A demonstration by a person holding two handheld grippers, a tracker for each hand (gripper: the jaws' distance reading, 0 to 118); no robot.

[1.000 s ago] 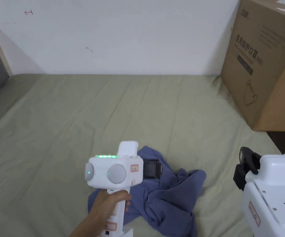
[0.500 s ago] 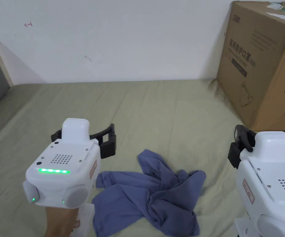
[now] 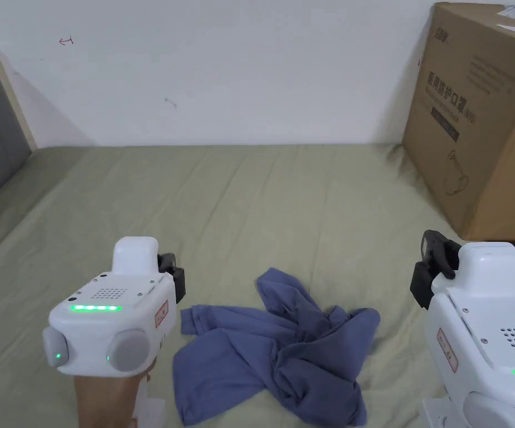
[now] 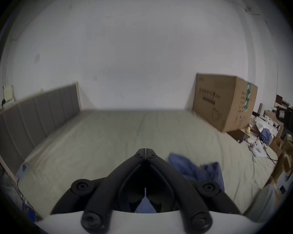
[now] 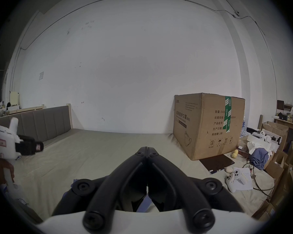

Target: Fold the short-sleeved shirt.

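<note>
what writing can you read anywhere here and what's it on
"医用防护口罩 (N95)": front of the cardboard box.
"有效期: 2年": the box's side; lines above it run partly under green tape.
Red stickers on the left gripper and right gripper: too small to read.

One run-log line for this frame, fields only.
shirt: crumpled on bed sheet, unfolded | left gripper: shut, empty, beside shirt | right gripper: shut, empty | fold: not started
</note>
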